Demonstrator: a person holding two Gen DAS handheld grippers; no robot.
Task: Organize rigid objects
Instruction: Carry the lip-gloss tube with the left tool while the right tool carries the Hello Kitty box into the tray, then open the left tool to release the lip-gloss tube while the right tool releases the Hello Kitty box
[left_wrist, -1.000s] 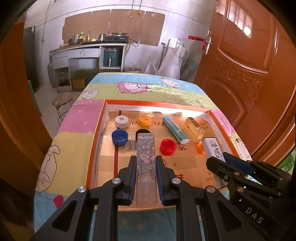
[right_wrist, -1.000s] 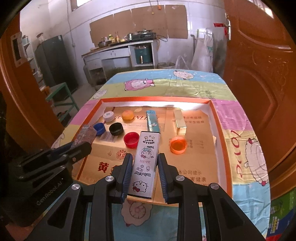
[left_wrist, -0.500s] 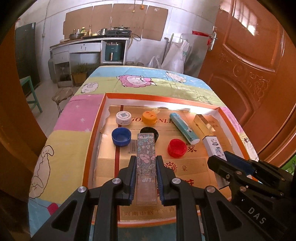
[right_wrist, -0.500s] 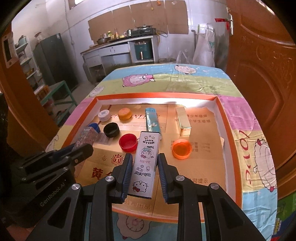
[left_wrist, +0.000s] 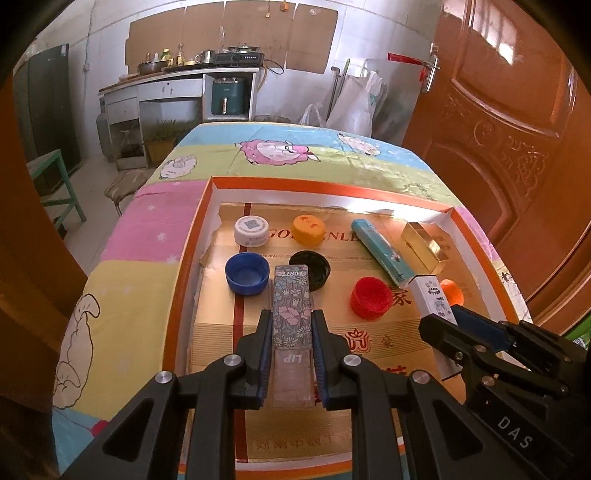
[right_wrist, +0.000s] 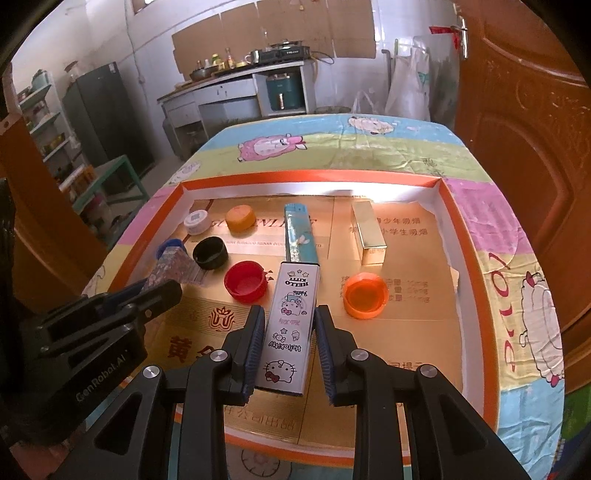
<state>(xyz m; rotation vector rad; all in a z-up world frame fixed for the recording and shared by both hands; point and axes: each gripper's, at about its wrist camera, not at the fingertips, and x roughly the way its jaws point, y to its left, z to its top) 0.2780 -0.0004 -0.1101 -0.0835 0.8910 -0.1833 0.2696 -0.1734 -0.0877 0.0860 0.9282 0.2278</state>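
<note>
My left gripper (left_wrist: 290, 321) is shut on a flowered lip box (left_wrist: 291, 310), held above the near part of an orange-rimmed tray (left_wrist: 192, 236). My right gripper (right_wrist: 290, 317) is shut on a white Hello Kitty box (right_wrist: 291, 325); the same box (left_wrist: 432, 295) pokes out of that gripper at the right of the left wrist view. On the tray floor lie a teal box (right_wrist: 300, 236), a gold box (right_wrist: 367, 234), and caps: white (left_wrist: 252, 230), yellow (left_wrist: 309, 229), blue (left_wrist: 246, 274), black (left_wrist: 314, 266), red (right_wrist: 245, 282), orange (right_wrist: 365, 295).
The tray sits on a table under a cartoon sheep cloth (right_wrist: 332, 144). A wooden door (left_wrist: 517, 110) stands close on the right. A green stool (left_wrist: 51, 177) and a kitchen counter (left_wrist: 177, 81) are beyond the table's far left.
Both grippers, each still holding its box, have come forward and down over the tray. The objects on the tray lie where they were.
</note>
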